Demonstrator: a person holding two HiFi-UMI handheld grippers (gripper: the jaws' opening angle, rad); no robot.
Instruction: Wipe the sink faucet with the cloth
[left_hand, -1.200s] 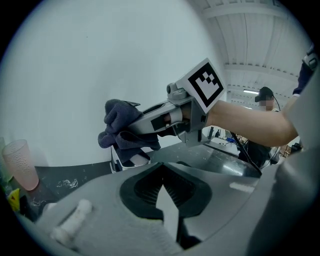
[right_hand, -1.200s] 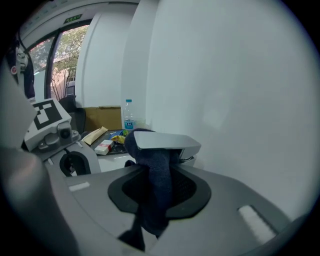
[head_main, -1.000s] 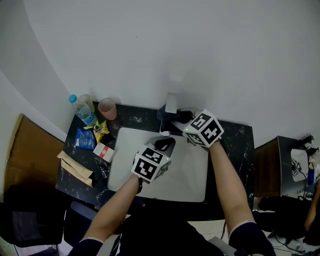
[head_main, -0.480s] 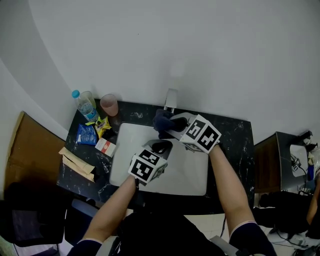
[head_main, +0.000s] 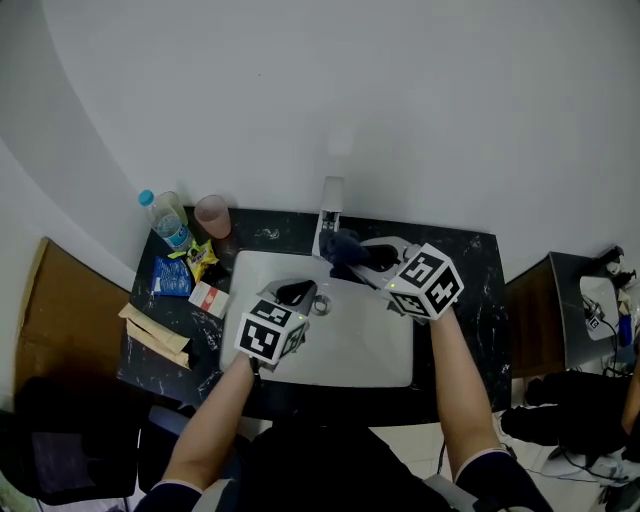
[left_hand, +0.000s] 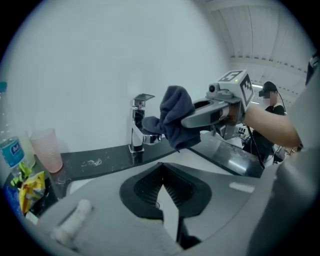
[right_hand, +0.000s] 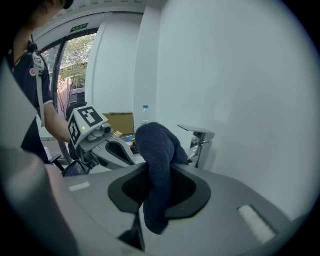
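A chrome faucet (head_main: 329, 206) stands at the back of the white sink (head_main: 352, 356). A dark blue cloth (head_main: 343, 247) is draped against its spout, and my right gripper (head_main: 364, 254) is shut on it. In the right gripper view the cloth (right_hand: 156, 162) hangs between the jaws with the faucet (right_hand: 198, 142) just behind. From the left gripper view the cloth (left_hand: 175, 118) covers the spout of the faucet (left_hand: 138, 123). My left gripper (head_main: 300, 292) hovers over the basin's left part, shut with nothing in it (left_hand: 162, 192).
On the black counter (head_main: 471, 300) left of the sink stand a water bottle (head_main: 164, 221) and a pink cup (head_main: 212, 215), with snack packets (head_main: 174, 274) and a small box (head_main: 208, 298) in front. A white wall rises right behind the faucet.
The left gripper has drawn back to the left over the basin. The right gripper has shifted to the right, still holding the cloth by the faucet.
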